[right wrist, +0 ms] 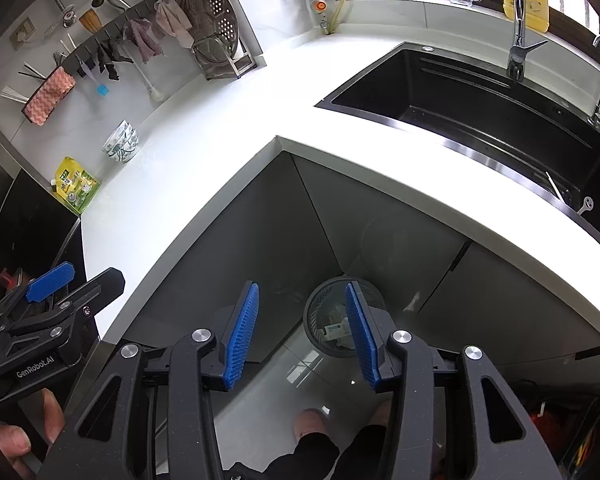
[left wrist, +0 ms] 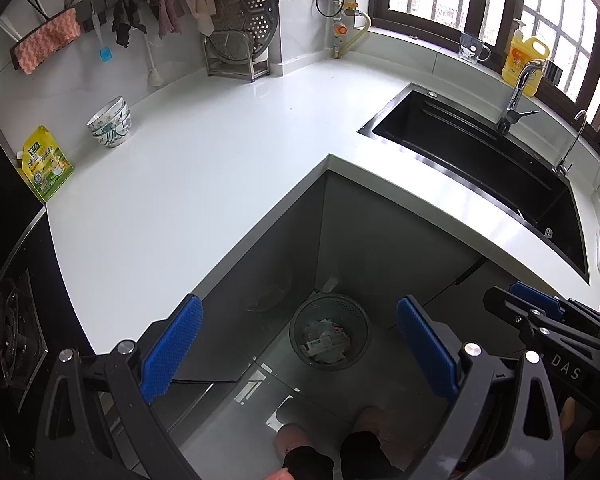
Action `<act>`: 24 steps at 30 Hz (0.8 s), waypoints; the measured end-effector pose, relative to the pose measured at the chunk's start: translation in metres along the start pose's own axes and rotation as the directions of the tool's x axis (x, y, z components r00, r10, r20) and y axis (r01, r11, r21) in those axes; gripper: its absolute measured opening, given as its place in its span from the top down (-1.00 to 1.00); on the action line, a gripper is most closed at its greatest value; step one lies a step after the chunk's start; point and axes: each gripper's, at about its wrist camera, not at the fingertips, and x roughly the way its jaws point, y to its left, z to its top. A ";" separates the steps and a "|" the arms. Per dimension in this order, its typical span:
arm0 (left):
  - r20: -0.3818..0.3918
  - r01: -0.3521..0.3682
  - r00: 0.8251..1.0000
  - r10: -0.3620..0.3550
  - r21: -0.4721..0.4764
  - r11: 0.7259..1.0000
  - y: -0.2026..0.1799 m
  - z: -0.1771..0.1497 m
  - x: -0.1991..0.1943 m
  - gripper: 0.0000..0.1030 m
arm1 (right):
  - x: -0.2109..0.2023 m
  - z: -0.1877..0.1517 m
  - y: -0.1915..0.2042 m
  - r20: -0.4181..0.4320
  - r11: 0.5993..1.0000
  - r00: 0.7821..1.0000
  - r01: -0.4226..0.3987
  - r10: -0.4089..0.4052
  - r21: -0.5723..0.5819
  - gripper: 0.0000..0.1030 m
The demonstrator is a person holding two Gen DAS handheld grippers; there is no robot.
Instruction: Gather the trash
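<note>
- Down on the floor, tucked into the inner corner where the two cabinet runs meet, stands a grey mesh waste basket (left wrist: 330, 330) holding crumpled wrappers and paper trash (left wrist: 326, 342).
- Above that floor area the left gripper (left wrist: 300, 354) hangs with its blue pads spread wide apart and nothing between them.
- Beside it, the right gripper (right wrist: 302, 334) has its jaws parted to a narrower gap, also holding nothing; the basket shows between and just behind its pads.
- On the white L-shaped countertop (left wrist: 220, 160), near its left edge, a yellow-green pouch (left wrist: 48, 164) stands beside the black stove (left wrist: 16, 332).
- Just behind the pouch, close to the back wall, sits a stack of patterned bowls (left wrist: 111, 122).
- At the back corner of the countertop a metal rack (left wrist: 238, 60) holds perforated steamer trays (left wrist: 246, 4) upright.
- Set into the right run of the countertop is a black sink (left wrist: 480, 160) with a chrome faucet (left wrist: 516, 96) at its far edge.
- On the window sill behind the sink stand a yellow detergent bottle (left wrist: 524, 58) and a clear glass mug (left wrist: 473, 48).
- Cloths (left wrist: 168, 12) hang from a wall rail above the countertop's left run.
</note>
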 end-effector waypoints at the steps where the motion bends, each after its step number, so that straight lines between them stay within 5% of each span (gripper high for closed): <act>1: -0.001 -0.001 1.000 0.001 0.000 1.000 0.001 0.000 0.000 -0.86 | 0.000 0.000 0.000 -0.001 1.000 1.000 0.000 0.000 -0.001 0.15; 24: -0.006 -0.002 1.000 0.002 0.006 1.000 0.002 0.000 0.000 -0.88 | 0.000 -0.001 0.002 -0.004 1.000 1.000 0.000 0.000 -0.005 0.14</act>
